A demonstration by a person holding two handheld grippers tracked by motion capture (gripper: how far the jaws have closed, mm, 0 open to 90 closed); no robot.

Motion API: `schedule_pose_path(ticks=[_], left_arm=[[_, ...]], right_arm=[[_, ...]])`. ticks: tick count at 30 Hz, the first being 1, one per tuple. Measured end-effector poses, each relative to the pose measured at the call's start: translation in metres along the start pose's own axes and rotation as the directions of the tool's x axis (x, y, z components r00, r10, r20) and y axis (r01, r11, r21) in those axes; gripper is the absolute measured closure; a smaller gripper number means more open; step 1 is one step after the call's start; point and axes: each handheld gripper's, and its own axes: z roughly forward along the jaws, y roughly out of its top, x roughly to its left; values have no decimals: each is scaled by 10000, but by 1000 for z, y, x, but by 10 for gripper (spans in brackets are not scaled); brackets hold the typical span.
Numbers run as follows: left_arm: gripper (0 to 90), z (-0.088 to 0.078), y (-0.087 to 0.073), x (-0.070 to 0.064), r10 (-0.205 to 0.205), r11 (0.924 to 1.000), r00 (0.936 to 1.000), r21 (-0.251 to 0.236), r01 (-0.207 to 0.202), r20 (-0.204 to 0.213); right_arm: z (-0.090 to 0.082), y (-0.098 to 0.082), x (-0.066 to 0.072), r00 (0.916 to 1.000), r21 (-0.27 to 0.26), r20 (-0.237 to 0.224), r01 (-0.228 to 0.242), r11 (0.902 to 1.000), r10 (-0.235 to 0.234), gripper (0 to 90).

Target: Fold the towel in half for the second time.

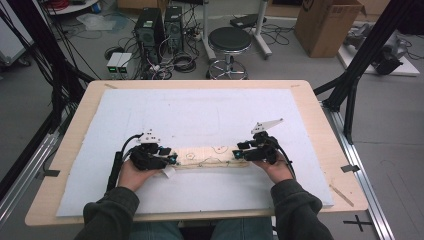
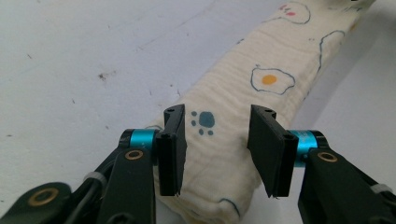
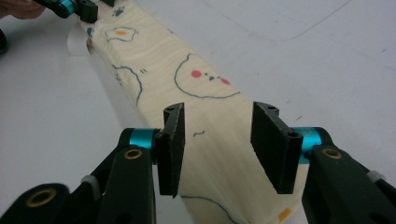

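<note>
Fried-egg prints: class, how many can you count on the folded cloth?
2 that can be told apart on the folded cloth: one with an orange yolk midway along in the left gripper view, and an orange yolk at its near end in the right gripper view. Folds may hide more.

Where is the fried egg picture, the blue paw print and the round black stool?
Fried egg picture (image 2: 269, 80), left gripper view, orange yolk.
Blue paw print (image 2: 206, 120), left gripper view, big pad.
Round black stool (image 1: 229, 39), high view, seat.

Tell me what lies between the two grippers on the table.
The folded printed cloth spans from left gripper to right gripper in the high view.
</note>
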Motion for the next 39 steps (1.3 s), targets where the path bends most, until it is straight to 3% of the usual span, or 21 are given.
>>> schedule_pose_path(ticks=[8, 14, 20, 28, 31, 39], left_arm=[[521, 3, -2, 2, 351, 9981, 9991, 520, -337, -252], [516, 4, -3, 1, 527, 9971, 9981, 573, -509, -306], [508, 1, -8, 4, 544, 9976, 9985, 439, -540, -84], [481, -4, -10, 6, 712, 9966, 9975, 424, -709, -43], [473, -4, -12, 6, 727, 9966, 9973, 383, -725, -46], [474, -2, -13, 1, 1232, 9916, 9915, 453, -1214, -410]], right_arm=[[6, -12, -1, 9994, 381, 241, 219, 9990, -229, 515], [4, -17, 1, 9969, 601, 423, 639, 9961, -665, 490], [1, -23, 2, 9925, 633, 650, 997, 9930, -1038, 482], [-2, -28, 5, 9814, 687, 926, 1622, 9844, -1682, 461], [-4, -30, 5, 9809, 588, 999, 1616, 9851, -1669, 457], [-2, -31, 7, 9727, 676, 1233, 1893, 9796, -1965, 458]])
